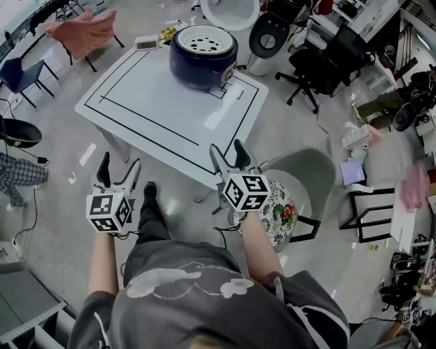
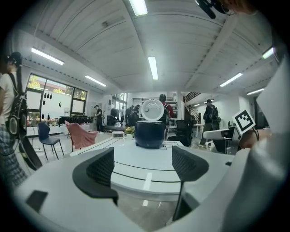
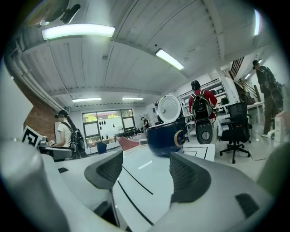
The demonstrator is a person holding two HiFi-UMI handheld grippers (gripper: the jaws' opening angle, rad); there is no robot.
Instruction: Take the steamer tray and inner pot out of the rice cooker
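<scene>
Navy rice cooker (image 1: 203, 58), lid up; steamer tray (image 1: 203, 42) showing, inner pot hidden. Left gripper (image 1: 120, 164), right gripper (image 1: 226, 148): jaws apart, empty.

I can't see the inner pot: the steamer tray (image 1: 203, 41) covers it inside the rice cooker (image 1: 204, 67). The lid (image 1: 230, 12) is cut by the top edge. The white gadget (image 1: 146, 43) screen is too small to read.

The rice cooker (image 1: 203, 58) is round and dark blue, and stands upright near the far edge of the white worktop (image 1: 157, 102), just beside a small outlined rectangle. Its lid (image 1: 228, 10) is swung fully open, white inner face showing. A white perforated steamer tray (image 1: 202, 41) sits level in the cooker's mouth, hiding the inner pot beneath it.
</scene>
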